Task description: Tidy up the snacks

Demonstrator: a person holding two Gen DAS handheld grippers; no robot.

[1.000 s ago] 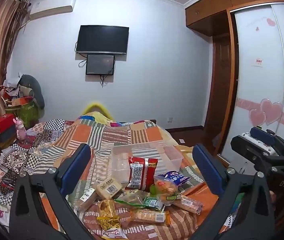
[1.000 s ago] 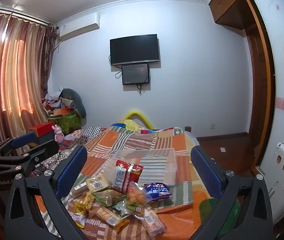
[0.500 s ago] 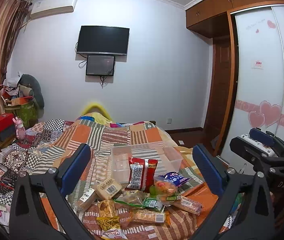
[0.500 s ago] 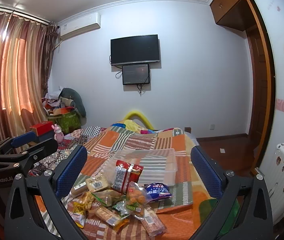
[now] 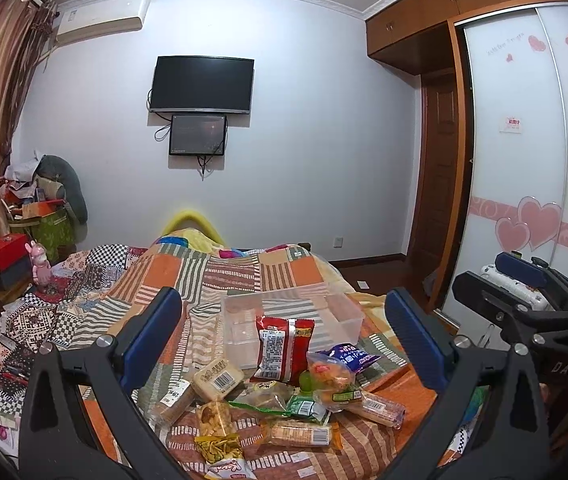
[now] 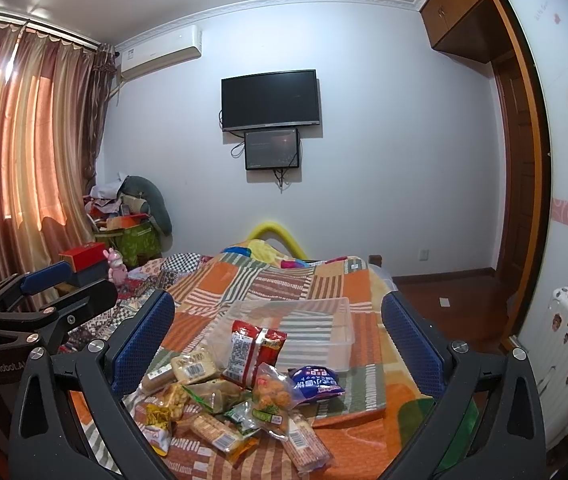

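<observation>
A pile of several snack packets lies on the bed in front of a clear plastic box (image 5: 292,316) (image 6: 304,328). A red packet (image 5: 281,350) (image 6: 253,352) leans against the box's near wall. A blue packet (image 5: 350,358) (image 6: 316,384) and an orange-snack bag (image 5: 330,378) (image 6: 271,398) lie to its right. A beige barcode bar (image 5: 217,376) (image 6: 195,366) lies to the left. My left gripper (image 5: 281,336) is open and empty, held above the pile. My right gripper (image 6: 277,340) is open and empty, beside it.
The bed has an orange striped patchwork quilt (image 5: 239,276) (image 6: 267,280). Clutter and a red box (image 5: 1,248) stand at the left. A wardrobe with heart stickers (image 5: 524,160) and a white suitcase (image 6: 564,340) stand at the right. A TV (image 5: 202,84) hangs on the far wall.
Both grippers have barely moved; the views shifted very slightly. Nothing was taken hold of or let go.
</observation>
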